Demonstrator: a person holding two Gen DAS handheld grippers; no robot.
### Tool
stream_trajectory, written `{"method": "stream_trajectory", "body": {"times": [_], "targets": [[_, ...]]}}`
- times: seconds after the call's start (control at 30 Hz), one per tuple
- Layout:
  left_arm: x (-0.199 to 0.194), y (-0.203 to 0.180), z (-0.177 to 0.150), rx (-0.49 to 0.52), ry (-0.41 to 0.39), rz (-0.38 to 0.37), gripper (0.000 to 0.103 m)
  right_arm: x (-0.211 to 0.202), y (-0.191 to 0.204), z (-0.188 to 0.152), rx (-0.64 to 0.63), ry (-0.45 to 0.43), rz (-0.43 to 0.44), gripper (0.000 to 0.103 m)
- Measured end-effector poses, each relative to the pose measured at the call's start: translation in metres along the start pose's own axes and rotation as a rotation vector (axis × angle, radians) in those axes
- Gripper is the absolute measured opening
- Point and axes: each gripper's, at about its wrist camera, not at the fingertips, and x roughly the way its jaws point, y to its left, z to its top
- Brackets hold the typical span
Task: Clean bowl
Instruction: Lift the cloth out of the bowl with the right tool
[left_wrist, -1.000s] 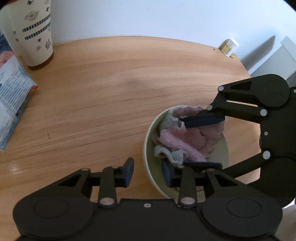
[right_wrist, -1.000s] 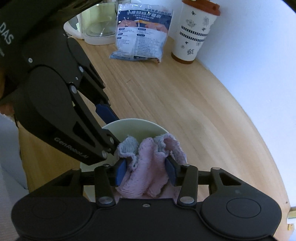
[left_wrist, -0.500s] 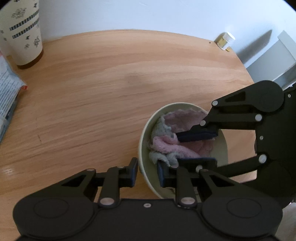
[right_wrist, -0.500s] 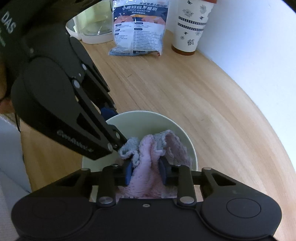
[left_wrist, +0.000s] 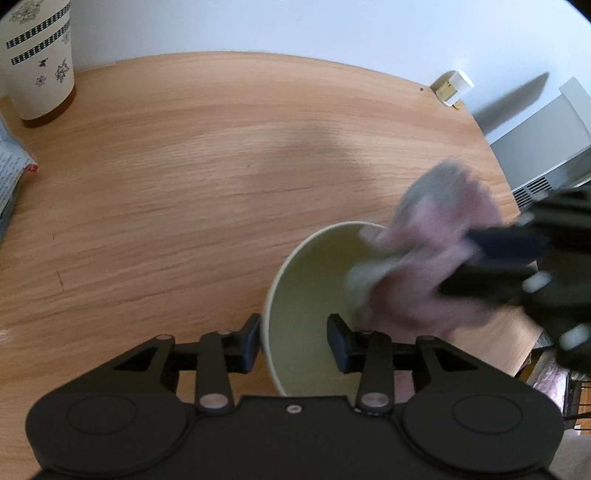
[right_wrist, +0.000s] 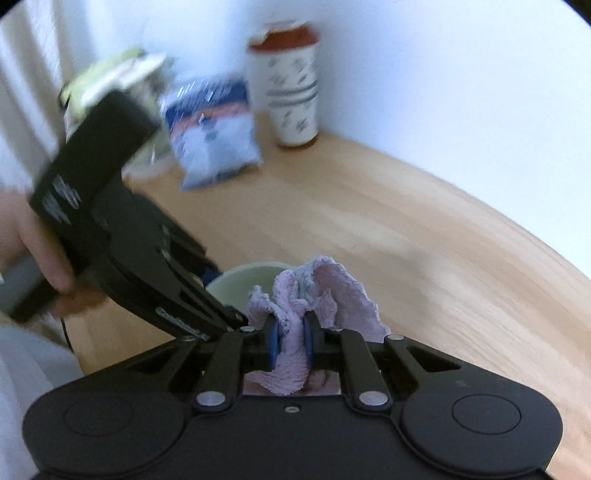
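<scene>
Cloth (left_wrist: 439, 258) has just come up out of the bowl (left_wrist: 314, 295), which sits bare inside on the desk (left_wrist: 184, 184). Right claw (right_wrist: 289, 345) has just been closing and is clenched on the cloth. Left claw (left_wrist: 293, 345) straddles the bowl's near rim, its jaws just eased wider, pads apart from it. Wiping prob. done; cloth needs setting down.

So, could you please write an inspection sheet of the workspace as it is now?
Surface: wooden table, bare in the middle.
Job's things: pale bowl empty; pink cloth lifted above its rim.
Clutter: patterned cup, blue-and-white packet, small white-capped jar.
Grippers: left gripper jaws straddle the bowl's near wall, just opening; right gripper jaws just closing, clamped on the cloth.
Cables: nothing seen.
Surroundings: white wall.
</scene>
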Motion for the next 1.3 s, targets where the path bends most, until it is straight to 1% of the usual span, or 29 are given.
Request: {"method": "stream_trajectory", "body": {"times": [0.1, 0.17, 0.23, 0.3, 0.33, 0.37, 0.5, 0.6, 0.67, 0.8, 0.9, 1.0, 1.13, 1.3], "targets": [[0.002, -0.004, 0.003, 0.011, -0.014, 0.017, 0.03, -0.02, -0.013, 0.0, 0.092, -0.083, -0.012, 0.015], [0.003, -0.002, 0.004, 0.0, -0.014, 0.01, 0.028, -0.035, -0.024, 0.0, 0.161, -0.142, -0.02, 0.015], [0.004, -0.001, 0.005, -0.007, -0.009, 0.006, 0.026, -0.05, -0.039, 0.001, 0.256, -0.183, -0.016, 0.015], [0.005, 0.0, 0.006, -0.004, -0.007, 0.021, 0.018, -0.054, -0.049, 0.0, 0.315, -0.211, -0.009, 0.015], [0.005, 0.0, 0.006, -0.001, -0.007, 0.027, 0.014, -0.049, -0.049, 0.001, 0.332, -0.217, -0.004, 0.015], [0.005, 0.0, 0.006, 0.002, -0.008, 0.028, 0.014, -0.047, -0.053, 0.001, 0.35, -0.223, -0.003, 0.015], [0.005, -0.001, 0.006, 0.026, -0.01, 0.035, 0.014, -0.048, -0.067, -0.005, 0.412, -0.229, 0.005, 0.015], [0.005, -0.001, 0.005, 0.048, -0.015, 0.042, 0.013, -0.048, -0.075, -0.007, 0.462, -0.237, 0.03, 0.015], [0.004, -0.003, 0.003, 0.068, -0.026, 0.049, 0.012, -0.048, -0.076, -0.006, 0.47, -0.234, 0.035, 0.015], [-0.004, -0.01, -0.001, 0.1, -0.093, 0.071, 0.008, -0.039, -0.079, 0.001, 0.486, -0.232, 0.045, 0.015], [-0.011, -0.018, -0.005, 0.146, -0.159, 0.118, 0.008, -0.038, -0.081, 0.004, 0.496, -0.226, 0.05, 0.015], [-0.015, -0.024, -0.011, 0.2, -0.199, 0.147, 0.008, -0.038, -0.08, 0.008, 0.506, -0.224, 0.074, 0.015], [-0.02, -0.037, -0.017, 0.283, -0.26, 0.212, 0.009, -0.038, -0.078, 0.015, 0.517, -0.213, 0.11, 0.015], [-0.034, -0.052, -0.025, 0.336, -0.321, 0.232, 0.009, -0.025, -0.067, 0.042, 0.461, -0.161, 0.132, 0.015]]}}
